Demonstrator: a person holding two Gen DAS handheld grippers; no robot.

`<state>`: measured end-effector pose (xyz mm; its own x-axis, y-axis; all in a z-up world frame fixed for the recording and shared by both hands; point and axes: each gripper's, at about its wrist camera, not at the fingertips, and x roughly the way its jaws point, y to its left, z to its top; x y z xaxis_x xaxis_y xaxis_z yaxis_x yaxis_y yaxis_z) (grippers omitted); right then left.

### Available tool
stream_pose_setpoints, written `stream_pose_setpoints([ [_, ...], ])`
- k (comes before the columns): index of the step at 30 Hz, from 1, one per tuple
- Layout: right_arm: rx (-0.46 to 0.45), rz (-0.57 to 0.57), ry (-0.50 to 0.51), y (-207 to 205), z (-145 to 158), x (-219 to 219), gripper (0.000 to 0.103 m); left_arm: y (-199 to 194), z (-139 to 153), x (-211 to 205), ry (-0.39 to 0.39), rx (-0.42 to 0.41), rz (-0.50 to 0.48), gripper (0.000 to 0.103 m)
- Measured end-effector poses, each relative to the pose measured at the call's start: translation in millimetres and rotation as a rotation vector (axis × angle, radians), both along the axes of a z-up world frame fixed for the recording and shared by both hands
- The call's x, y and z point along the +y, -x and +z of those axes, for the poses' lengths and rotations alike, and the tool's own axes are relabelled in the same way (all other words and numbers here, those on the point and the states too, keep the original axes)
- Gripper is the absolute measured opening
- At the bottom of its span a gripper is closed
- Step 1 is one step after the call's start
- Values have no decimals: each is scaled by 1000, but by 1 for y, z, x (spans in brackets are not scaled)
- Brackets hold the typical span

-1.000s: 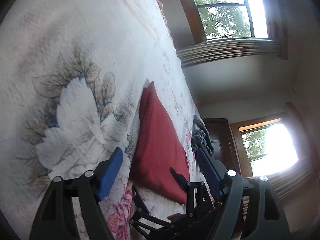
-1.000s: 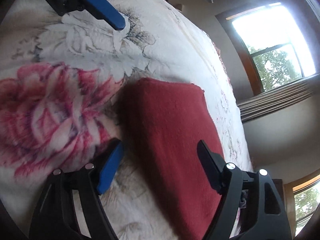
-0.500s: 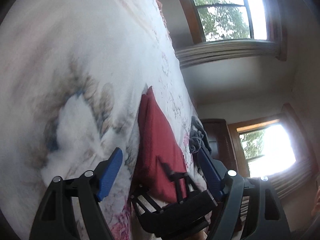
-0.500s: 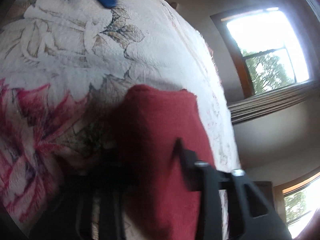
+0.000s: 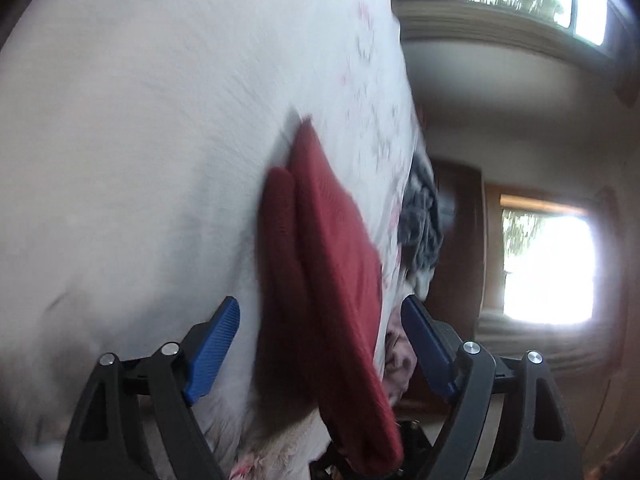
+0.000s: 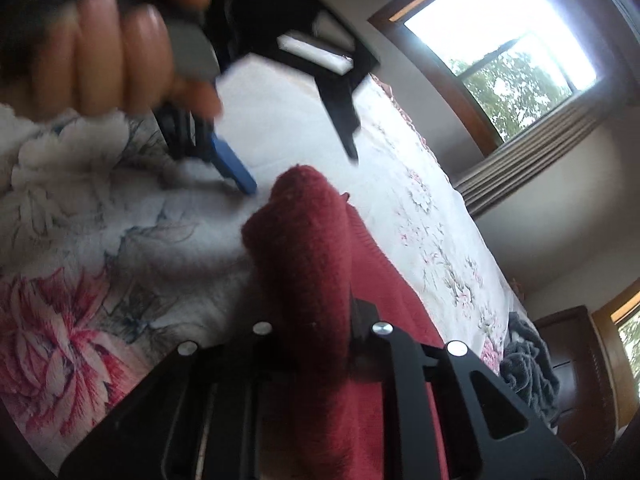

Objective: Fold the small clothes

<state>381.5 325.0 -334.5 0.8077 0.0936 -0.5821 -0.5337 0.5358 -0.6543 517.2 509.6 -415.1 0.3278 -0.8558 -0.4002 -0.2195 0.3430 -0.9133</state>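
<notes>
- Fingers of the right gripper (image 6: 310,332) are drawn together on a raised fold of the red cloth (image 6: 308,240); their pads are buried in the fabric and do not show, only the black arms and their silver screws on either side of it.
- That pinched fold rises as a rounded hump straight ahead of the right fingers, while the rest of the red cloth lies flat to their right on the floral bedspread (image 6: 420,184).
- Fingers of the left gripper (image 5: 320,344) stand wide apart with nothing gripped; the blue pads (image 5: 212,348) sit on either side of the red cloth (image 5: 332,264) and clear of it.
- Between the left fingers the cloth shows as a doubled layer, one edge lifted off the bedspread (image 5: 160,120), which is smeared by blur.
- Beyond the right fingers, up and to the left, the left gripper (image 6: 288,136) hangs over the bedspread, held by a hand (image 6: 116,36) wrapped round its grey handle.
- Past the left fingers, to the right of the red cloth, a dark grey garment (image 5: 422,228) lies bunched at the edge of the bed; the right wrist view has it (image 6: 528,368) far right of the fingers.
- Windows (image 6: 508,52) glare brightly behind.
</notes>
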Motion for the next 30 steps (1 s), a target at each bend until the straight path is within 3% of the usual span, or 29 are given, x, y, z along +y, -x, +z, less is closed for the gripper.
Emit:
stream_pose_setpoints([
  [7, 10, -6, -27, -4, 9, -6, 14, -45, -13, -25, -55, 52, -78, 83],
  [10, 17, -12, -42, -3, 11, -8, 14, -58, -9, -35, -112, 67, -128, 77],
  [11, 20, -15, -49, -4, 12, -8, 14, -63, -9, -37, -125, 74, -140, 58],
  [13, 26, -22, -64, -6, 13, -9, 14, -69, -10, -41, -175, 108, -168, 30],
  [14, 32, -25, -72, -7, 14, -10, 14, -70, -10, -40, -194, 112, -181, 24],
  [22, 65, -56, -144, -17, 27, -19, 14, -72, 16, -47, -303, 94, -221, 17],
  [30, 82, -107, -235, -17, 50, -30, 14, -82, 64, -65, -398, 56, -262, 17],
])
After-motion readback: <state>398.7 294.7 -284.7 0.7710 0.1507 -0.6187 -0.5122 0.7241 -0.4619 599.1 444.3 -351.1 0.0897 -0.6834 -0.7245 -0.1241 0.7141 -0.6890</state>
